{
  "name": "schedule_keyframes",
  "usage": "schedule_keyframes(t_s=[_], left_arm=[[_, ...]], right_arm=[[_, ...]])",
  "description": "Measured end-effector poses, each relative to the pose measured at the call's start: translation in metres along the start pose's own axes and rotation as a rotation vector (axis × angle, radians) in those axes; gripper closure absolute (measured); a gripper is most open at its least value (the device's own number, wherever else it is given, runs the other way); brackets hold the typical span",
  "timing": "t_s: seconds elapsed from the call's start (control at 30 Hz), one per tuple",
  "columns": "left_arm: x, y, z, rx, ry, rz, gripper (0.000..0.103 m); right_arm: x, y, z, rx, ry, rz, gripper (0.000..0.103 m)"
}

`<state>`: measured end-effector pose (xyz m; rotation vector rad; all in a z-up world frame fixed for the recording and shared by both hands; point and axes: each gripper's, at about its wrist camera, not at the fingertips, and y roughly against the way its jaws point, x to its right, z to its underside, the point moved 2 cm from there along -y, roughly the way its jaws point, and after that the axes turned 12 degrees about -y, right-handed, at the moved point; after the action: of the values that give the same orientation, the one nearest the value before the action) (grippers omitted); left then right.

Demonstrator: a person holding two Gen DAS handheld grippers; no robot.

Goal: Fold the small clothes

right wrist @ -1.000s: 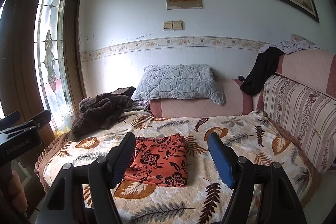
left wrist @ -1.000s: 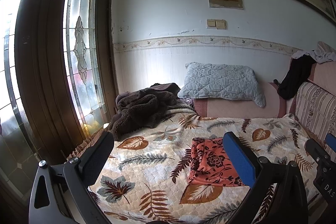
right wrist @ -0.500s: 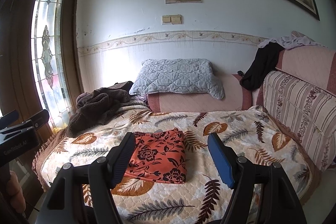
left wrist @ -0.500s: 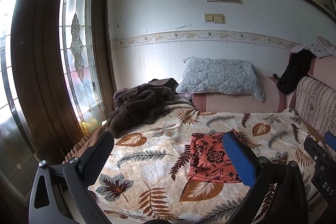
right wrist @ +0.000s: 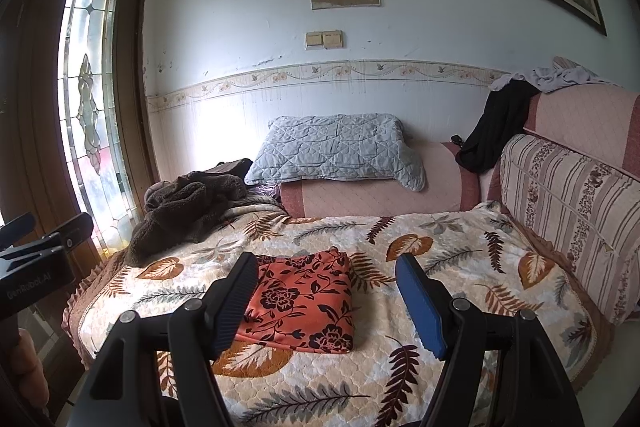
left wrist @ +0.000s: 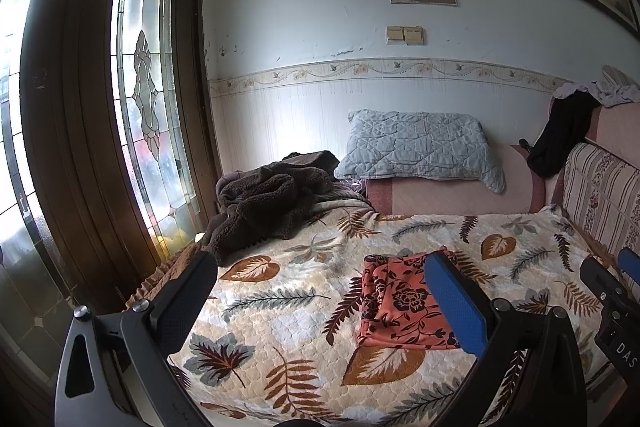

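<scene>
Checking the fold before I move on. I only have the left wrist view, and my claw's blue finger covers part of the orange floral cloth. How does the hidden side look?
Observer: In the right wrist view the orange floral cloth shows whole. It is a flat folded rectangle lying on the leaf-print bedspread.
Operator: And the right claw? I only see its edge.
Observer: The right claw is open and grips nothing. The cloth lies on the bedspread beyond its fingers.
</scene>
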<state>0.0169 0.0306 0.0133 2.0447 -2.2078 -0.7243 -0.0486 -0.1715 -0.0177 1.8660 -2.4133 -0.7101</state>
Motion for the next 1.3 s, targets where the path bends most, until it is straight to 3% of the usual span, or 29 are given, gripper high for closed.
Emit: schedule_keyframes(t_s=[0.7, 1.3], left_arm=[[0.013, -0.018, 0.004, -0.037, -0.024, 0.007, 0.000], [-0.003, -0.036, 0.018, -0.068, 0.016, 0.021, 0.000]], right_arm=[[0.015, -0.019, 0.005, -0.041, -0.026, 0.012, 0.029], [-0.003, -0.031, 0.015, -0.067, 0.017, 0.019, 0.029]])
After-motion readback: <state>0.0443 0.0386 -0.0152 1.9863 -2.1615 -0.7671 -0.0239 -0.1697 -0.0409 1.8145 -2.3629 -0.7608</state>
